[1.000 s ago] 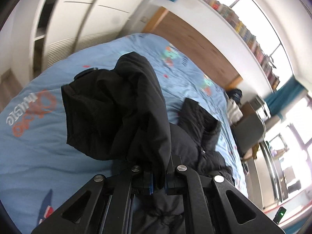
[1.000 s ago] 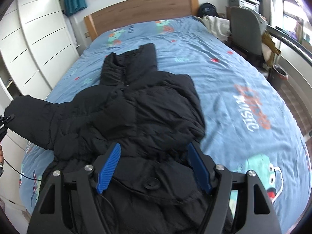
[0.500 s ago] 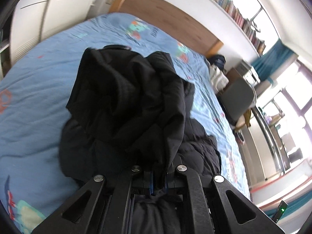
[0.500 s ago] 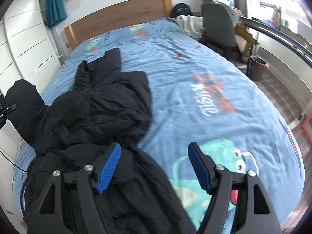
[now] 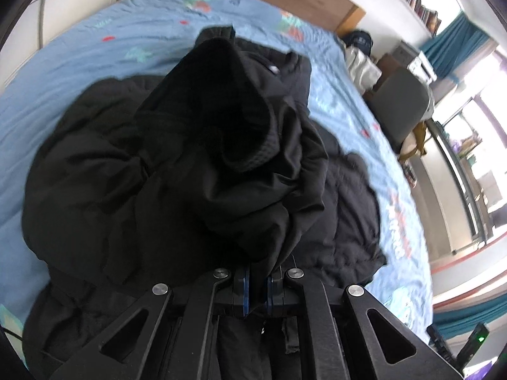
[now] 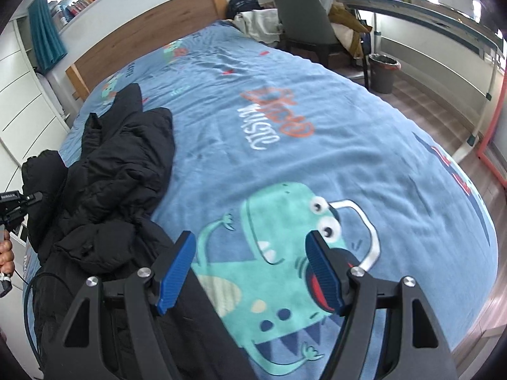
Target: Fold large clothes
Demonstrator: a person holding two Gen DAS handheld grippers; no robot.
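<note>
A bulky black quilted puffer jacket [image 6: 123,171] sprawls along one side of the blue cartoon-print bedspread [image 6: 285,164], mid-fold as its sleeve [image 5: 221,145] is carried over the body. The left gripper [image 5: 258,288] is clamped on sleeve fabric and, by the look of it, must next lay it flat; the right gripper [image 6: 250,262] hovers over the bedspread, blue pads [image 6: 177,262] apart and empty.

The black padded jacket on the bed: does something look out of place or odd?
Yes. The black padded jacket lies bunched and crumpled on the blue printed bedcover, not spread flat. One part is lifted, pinched in the shut left tool. The right tool hangs open, holding nothing.
</note>
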